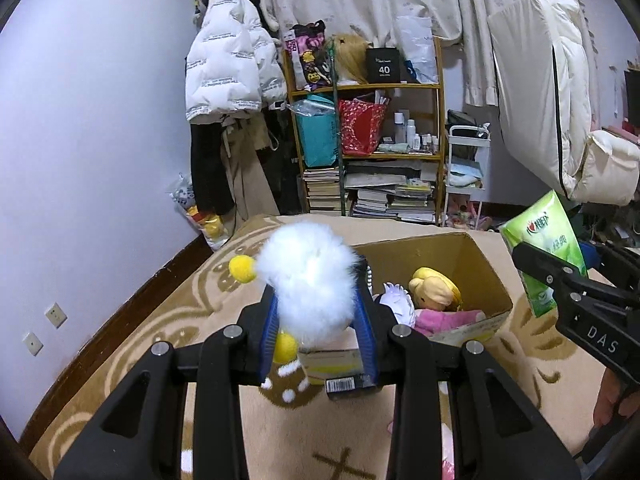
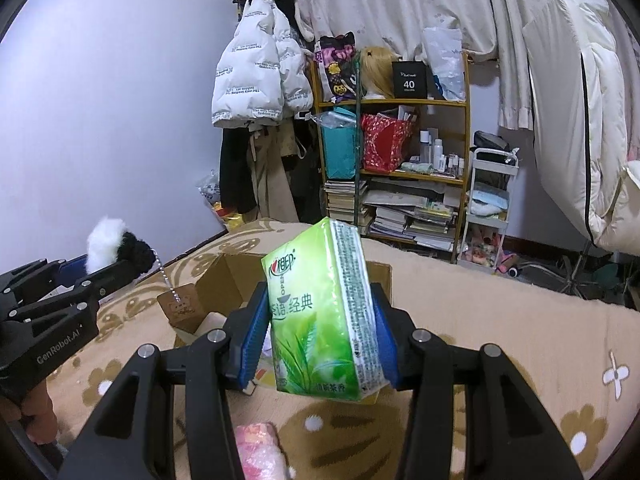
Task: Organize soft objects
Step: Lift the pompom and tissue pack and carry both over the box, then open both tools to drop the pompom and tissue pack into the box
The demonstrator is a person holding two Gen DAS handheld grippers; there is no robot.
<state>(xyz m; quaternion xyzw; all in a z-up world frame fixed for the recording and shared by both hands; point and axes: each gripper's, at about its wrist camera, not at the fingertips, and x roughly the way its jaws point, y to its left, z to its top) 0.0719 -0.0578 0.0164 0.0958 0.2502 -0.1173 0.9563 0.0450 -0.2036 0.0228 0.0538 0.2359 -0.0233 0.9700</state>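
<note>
My left gripper [image 1: 318, 312] is shut on a white fluffy plush toy [image 1: 308, 276] with yellow pom-poms, held above the near edge of an open cardboard box [image 1: 472, 252]. The box holds a yellow-haired doll [image 1: 436, 286] and a pink plush [image 1: 448, 318]. My right gripper [image 2: 320, 332] is shut on a green tissue pack [image 2: 324, 312], held up over the same box [image 2: 216, 280]. The tissue pack also shows at the right of the left wrist view [image 1: 544, 248]. The fluffy toy shows at the left of the right wrist view [image 2: 106, 242].
The box sits on a beige patterned blanket [image 2: 500, 320] on a bed. A pink soft object [image 2: 256, 448] lies near the front. A wooden shelf [image 1: 368, 128] with books and bags, hanging coats [image 1: 232, 72] and a white cart [image 1: 466, 168] stand behind.
</note>
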